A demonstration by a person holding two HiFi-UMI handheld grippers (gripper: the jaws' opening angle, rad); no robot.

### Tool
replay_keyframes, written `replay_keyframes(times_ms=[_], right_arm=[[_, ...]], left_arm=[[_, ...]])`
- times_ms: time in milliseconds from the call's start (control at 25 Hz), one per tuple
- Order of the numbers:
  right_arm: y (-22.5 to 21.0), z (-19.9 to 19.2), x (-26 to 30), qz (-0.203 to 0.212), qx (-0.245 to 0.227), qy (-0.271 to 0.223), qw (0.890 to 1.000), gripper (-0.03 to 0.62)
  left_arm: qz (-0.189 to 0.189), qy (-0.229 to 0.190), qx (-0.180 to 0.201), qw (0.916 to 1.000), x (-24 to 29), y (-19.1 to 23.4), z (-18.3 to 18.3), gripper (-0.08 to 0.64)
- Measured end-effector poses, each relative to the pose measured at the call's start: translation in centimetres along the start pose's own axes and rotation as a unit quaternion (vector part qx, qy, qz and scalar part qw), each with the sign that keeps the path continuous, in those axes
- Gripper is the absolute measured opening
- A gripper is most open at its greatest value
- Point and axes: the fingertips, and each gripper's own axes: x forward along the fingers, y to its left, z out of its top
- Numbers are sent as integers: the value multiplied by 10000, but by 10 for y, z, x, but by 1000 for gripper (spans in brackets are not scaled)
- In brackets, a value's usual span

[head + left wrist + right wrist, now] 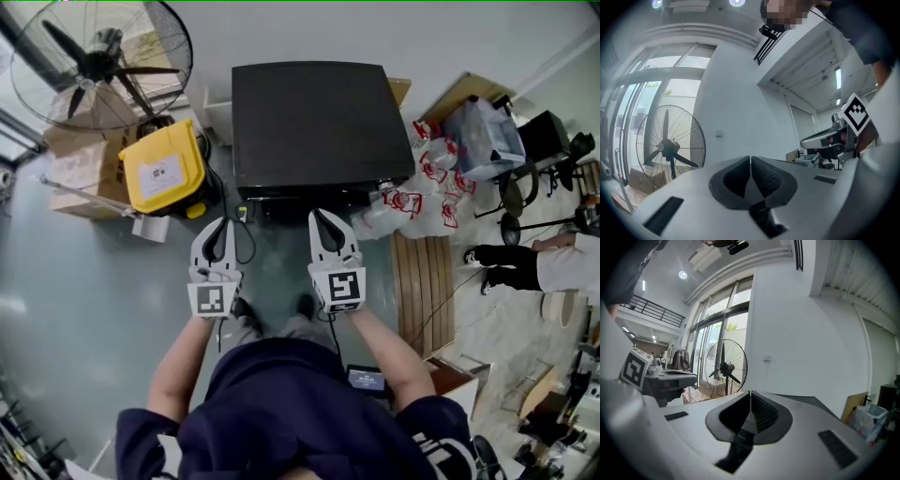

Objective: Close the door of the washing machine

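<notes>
In the head view, the black box-shaped washing machine (pixel 319 122) is standing on the grey floor by the white wall, just in front of the person, between a yellow plastic bin (pixel 164 169) and some white bags. Only its flat top is showing; the front with the door is lying hidden under the near edge. No door leaf is sticking out over the floor, so I judge the door is probably already shut, but I cannot be sure. The left gripper (pixel 219 230) and the right gripper (pixel 323 225) are hovering side by side before the near edge, apart from the machine.

In the left gripper view, the dark ribbed fingers (pixel 764 176) are lying closed against each other with nothing between them, and are pointing at the wall beside a big standing metal fan (pixel 670 147).

In the right gripper view, the fingers (pixel 764 413) are also meeting, holding nothing.

If the door is still ajar, the next move is calling for lowering one gripper to the front and pushing it flat until it latches.
</notes>
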Motion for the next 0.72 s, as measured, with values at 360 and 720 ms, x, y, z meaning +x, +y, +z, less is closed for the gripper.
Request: replay_keyframes(times_ms=[360, 720], right_arm=[[-3, 2, 4, -79, -76, 9, 9999, 20], [-7, 2, 5, -113, -115, -19, 9999, 20]], left_arm=[[-59, -21, 58, 10000, 2, 0, 3, 31], [-84, -45, 129, 9999, 1, -1, 4, 25]])
